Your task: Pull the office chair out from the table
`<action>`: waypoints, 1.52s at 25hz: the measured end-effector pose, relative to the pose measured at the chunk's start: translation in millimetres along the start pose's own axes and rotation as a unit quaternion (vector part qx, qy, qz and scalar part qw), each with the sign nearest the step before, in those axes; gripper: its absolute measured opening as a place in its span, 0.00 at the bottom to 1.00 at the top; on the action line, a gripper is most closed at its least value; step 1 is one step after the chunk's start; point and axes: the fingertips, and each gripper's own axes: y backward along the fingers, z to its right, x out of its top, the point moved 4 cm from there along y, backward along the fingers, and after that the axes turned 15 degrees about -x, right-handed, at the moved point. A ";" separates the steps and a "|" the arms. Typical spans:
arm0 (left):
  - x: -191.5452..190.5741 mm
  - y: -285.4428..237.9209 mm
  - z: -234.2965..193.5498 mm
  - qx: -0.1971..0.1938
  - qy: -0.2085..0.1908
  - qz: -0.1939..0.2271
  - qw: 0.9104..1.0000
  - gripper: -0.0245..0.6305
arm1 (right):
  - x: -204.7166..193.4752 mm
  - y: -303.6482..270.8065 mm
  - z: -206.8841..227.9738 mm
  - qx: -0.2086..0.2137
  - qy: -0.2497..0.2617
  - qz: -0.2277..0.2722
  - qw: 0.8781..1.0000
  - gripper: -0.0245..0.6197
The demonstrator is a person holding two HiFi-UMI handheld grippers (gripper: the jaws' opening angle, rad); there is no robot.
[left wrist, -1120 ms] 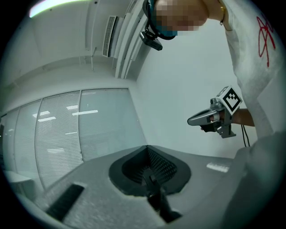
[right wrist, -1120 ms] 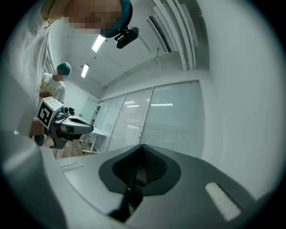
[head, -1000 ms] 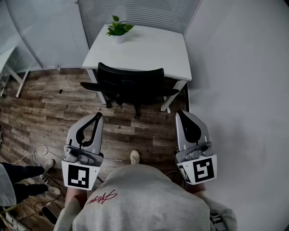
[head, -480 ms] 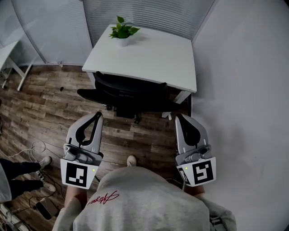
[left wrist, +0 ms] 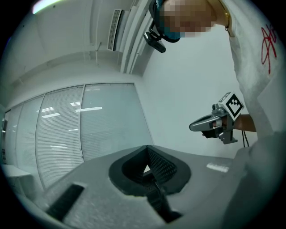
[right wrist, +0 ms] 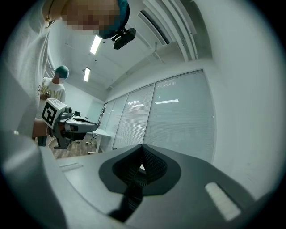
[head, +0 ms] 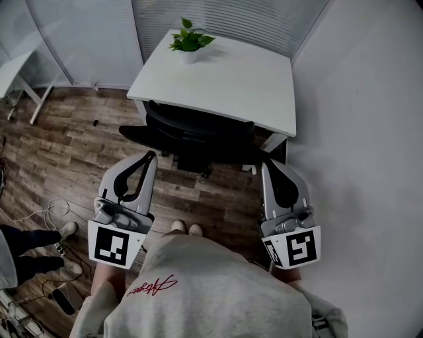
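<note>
Left gripper (head: 149, 157) and right gripper (head: 268, 165) are both sitting fully closed, gripping nothing. Office chair (head: 198, 135) is sitting just ahead between them, tucked under table (head: 225, 72).

Small green leafy plant in a white pot (head: 189, 43): upright, just in front of the grey slatted blinds (head: 225, 16). Brown wood-plank floor (head: 66, 142): thin white cables (head: 46, 210) lie loose at lower left, near a bystander's dark trouser legs (head: 23, 239) and light shoes (head: 68, 230). Plain white wall (head: 370, 132) on the right. Two ceiling strip lights (right wrist: 94, 44), both lit.
</note>
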 end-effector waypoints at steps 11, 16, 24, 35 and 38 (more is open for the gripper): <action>-7.1 -3.6 -20.9 -0.027 0.004 0.002 1.000 0.03 | 4.1 -12.3 -7.2 -0.011 -0.002 -0.001 1.000 0.04; -15.9 4.7 -37.2 -0.020 0.013 -0.001 1.000 0.03 | -2.7 -17.4 -12.0 -0.007 0.004 -0.006 1.000 0.04; -48.9 11.0 -52.8 -0.015 0.026 -0.034 0.999 0.06 | -36.1 -31.1 -20.9 -0.006 0.016 -0.049 0.999 0.04; -77.9 14.2 -66.1 -0.033 0.028 -0.067 0.997 0.16 | -53.0 -41.6 -27.5 0.027 0.035 -0.057 0.997 0.13; -85.4 12.8 -67.1 -0.046 0.023 -0.075 0.996 0.21 | -59.2 -45.2 -31.2 0.038 0.048 -0.063 0.996 0.16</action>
